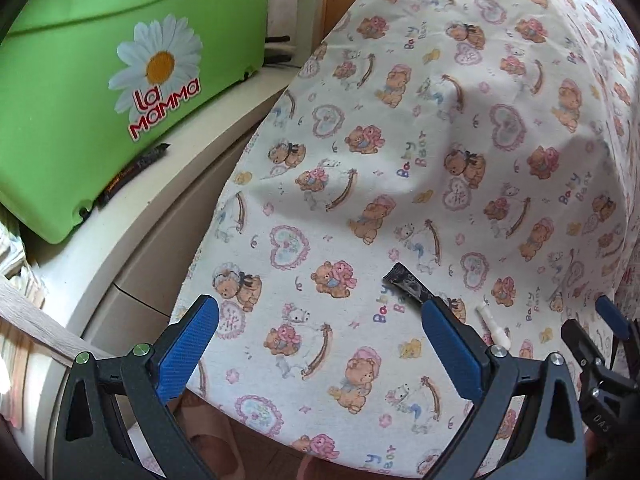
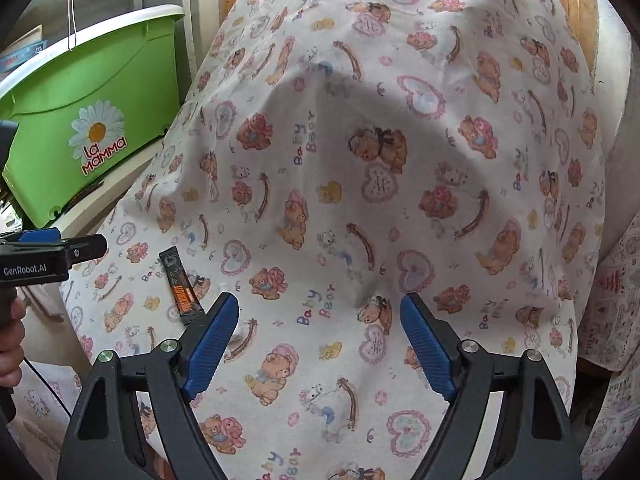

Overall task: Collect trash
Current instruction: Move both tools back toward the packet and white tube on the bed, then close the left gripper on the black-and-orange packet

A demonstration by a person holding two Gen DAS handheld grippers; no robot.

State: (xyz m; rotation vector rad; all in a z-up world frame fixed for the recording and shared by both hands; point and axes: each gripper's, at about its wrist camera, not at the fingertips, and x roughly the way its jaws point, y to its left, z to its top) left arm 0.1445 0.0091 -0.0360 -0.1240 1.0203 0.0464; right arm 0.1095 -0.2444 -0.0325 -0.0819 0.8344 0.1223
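Left wrist view shows the left gripper (image 1: 320,340) with jaws spread wide and empty above a bear-print cloth (image 1: 400,160). A black sachet wrapper (image 1: 406,282) lies flat on the cloth, touching the tip of that gripper's right finger; a small white plastic piece (image 1: 494,326) lies just beside it. The right gripper (image 2: 320,336) is also wide open and empty, the wrapper just left of its left finger. To pick well, centre the jaws across the wrapper's narrow width, press lightly into the cloth, and avoid pinching fabric. The green La Mamma tub (image 1: 100,80) stands to the left, off the cloth.
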